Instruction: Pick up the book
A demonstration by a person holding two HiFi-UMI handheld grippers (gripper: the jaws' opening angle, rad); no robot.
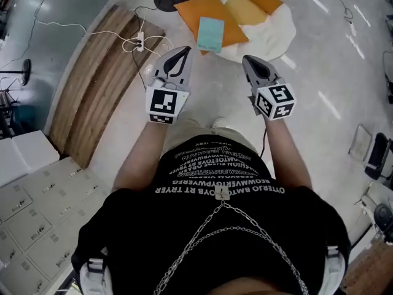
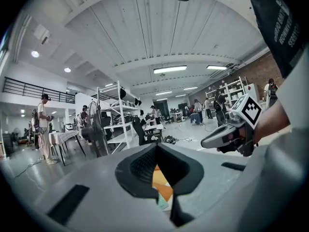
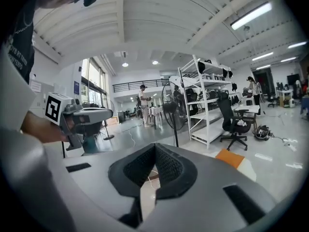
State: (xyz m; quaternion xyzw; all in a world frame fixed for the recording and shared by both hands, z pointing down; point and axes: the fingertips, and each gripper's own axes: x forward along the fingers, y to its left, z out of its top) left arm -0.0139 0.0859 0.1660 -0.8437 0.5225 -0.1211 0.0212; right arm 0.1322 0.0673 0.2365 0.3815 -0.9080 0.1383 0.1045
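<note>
Currently left tongs [image 1: 183,51], right tongs [image 1: 247,59] closed, empty; book [image 1: 210,34] ahead.

The floor [image 1: 319,72] around the book [image 1: 210,34] is smooth grey with a glossy, reflective finish. The book shows a matt, pale teal cover. Under it: matt orange sheets [image 1: 202,11] on crumpled white cloth [image 1: 270,35]. Left of the book: wood planks [image 1: 98,78], grain visible. The left gripper [image 1: 185,50] and right gripper [image 1: 246,59]: matt grey plastic shells, black ribbed pads [image 2: 142,166] in the jaws.
</note>
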